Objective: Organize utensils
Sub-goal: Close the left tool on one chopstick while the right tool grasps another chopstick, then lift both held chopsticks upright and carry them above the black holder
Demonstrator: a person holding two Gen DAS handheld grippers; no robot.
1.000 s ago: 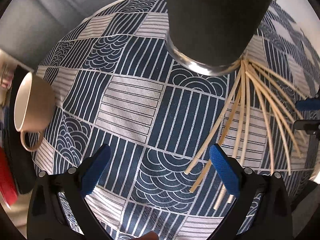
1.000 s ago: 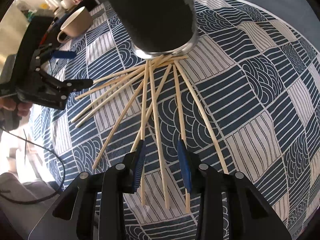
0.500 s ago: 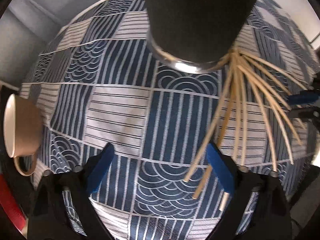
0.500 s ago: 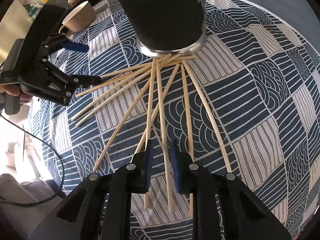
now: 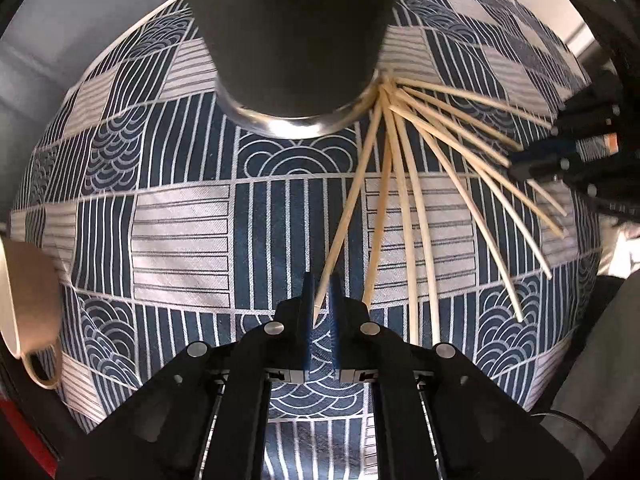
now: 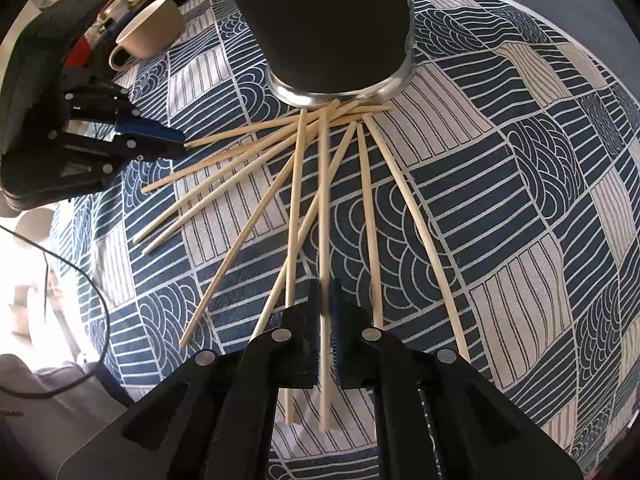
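the right gripper point(image 6: 325, 312) is clamped on one wooden chopstick point(image 6: 322, 208), which runs between its blue pads. the left gripper point(image 5: 320, 304) has its pads drawn close around the tip of the outermost chopstick point(image 5: 347, 216); whether they actually pinch it cannot be told. the other chopsticks point(image 6: 248, 168) fan across the patterned surface point(image 6: 520, 184) from the base of the dark metal cup point(image 6: 332, 24). a beige mug point(image 6: 150, 34) stands well apart.
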